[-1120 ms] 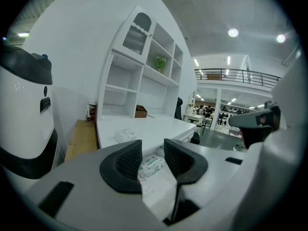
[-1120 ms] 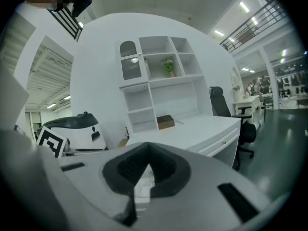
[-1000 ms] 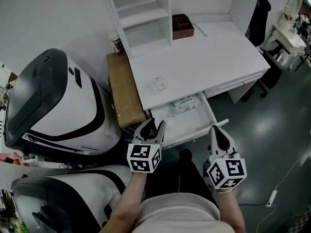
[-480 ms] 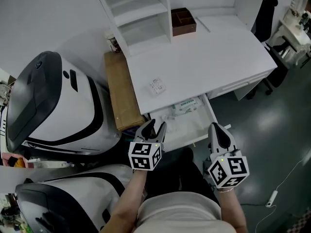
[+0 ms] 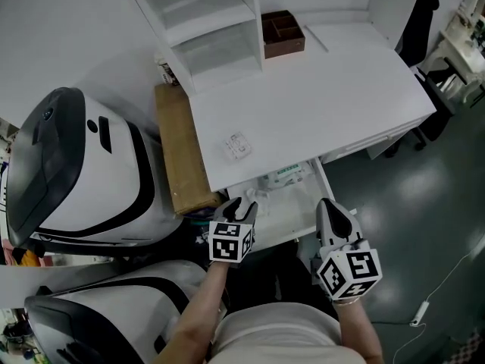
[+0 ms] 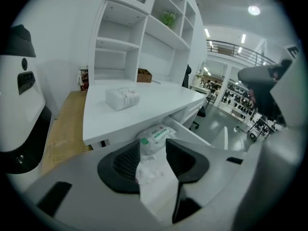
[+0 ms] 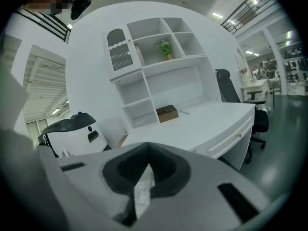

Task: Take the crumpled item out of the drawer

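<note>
**White desk (image 5: 333, 105), open drawer (image 5: 299, 207): mind what the left jaws take**

At lower centre-left of the head view, your left gripper (image 5: 241, 205) hangs over the drawer's left front corner. Its jaws are apart and have just been opening wider. The crumpled item (image 6: 148, 170) lies in the drawer and shows in the gap between the pads, but they do not press it. Just above it in the left gripper view sits a wipes packet (image 6: 156, 134). Reach too deep and you will likely catch that instead, or shove the wad back under the desktop. Close too shallow and the thin stuff may slip out. Further right, your right gripper (image 7: 147, 170) has its tips together, holding nothing that shows, near the drawer's right wall. A bump there could slide the drawer.
</note>
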A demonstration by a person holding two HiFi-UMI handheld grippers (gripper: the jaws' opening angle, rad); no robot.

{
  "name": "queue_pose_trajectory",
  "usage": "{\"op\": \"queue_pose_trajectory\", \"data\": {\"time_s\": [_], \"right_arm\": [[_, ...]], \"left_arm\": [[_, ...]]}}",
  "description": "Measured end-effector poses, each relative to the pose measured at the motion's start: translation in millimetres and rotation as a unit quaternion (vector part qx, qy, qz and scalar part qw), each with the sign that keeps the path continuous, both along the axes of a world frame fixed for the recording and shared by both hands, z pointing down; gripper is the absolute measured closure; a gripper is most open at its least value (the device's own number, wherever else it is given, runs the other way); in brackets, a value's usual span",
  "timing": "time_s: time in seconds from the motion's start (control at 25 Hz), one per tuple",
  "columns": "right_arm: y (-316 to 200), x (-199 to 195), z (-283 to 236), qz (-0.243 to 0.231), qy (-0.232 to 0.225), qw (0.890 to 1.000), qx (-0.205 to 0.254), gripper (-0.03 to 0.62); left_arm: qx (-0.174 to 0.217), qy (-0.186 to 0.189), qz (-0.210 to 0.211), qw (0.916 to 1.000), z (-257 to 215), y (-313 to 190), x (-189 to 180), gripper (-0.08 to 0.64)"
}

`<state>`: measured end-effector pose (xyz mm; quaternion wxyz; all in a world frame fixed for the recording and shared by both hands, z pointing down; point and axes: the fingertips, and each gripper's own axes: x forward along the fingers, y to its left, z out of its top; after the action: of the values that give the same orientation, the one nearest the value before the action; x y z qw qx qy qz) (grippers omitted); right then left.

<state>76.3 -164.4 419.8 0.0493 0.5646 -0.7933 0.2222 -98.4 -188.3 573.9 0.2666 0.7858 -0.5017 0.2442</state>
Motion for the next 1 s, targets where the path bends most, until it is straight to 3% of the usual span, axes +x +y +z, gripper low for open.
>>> {"op": "queue_pose_trajectory", "data": {"time_s": [0.52,1.0], "right_arm": [[-21.7,10.4,26.4,-0.006,-0.009,0.999,-0.036,0.591],[-25.9,15.6,42.4,-0.011,-0.004,0.998,-0.056,0.591]], "left_arm": [[-0.090,-0.076,0.022,0.9928,79.9,-27.8,15.0,0.400],[-0.178,-0.126,0.054,0.9744,140.9,-30.2,22.9,0.391]]}}
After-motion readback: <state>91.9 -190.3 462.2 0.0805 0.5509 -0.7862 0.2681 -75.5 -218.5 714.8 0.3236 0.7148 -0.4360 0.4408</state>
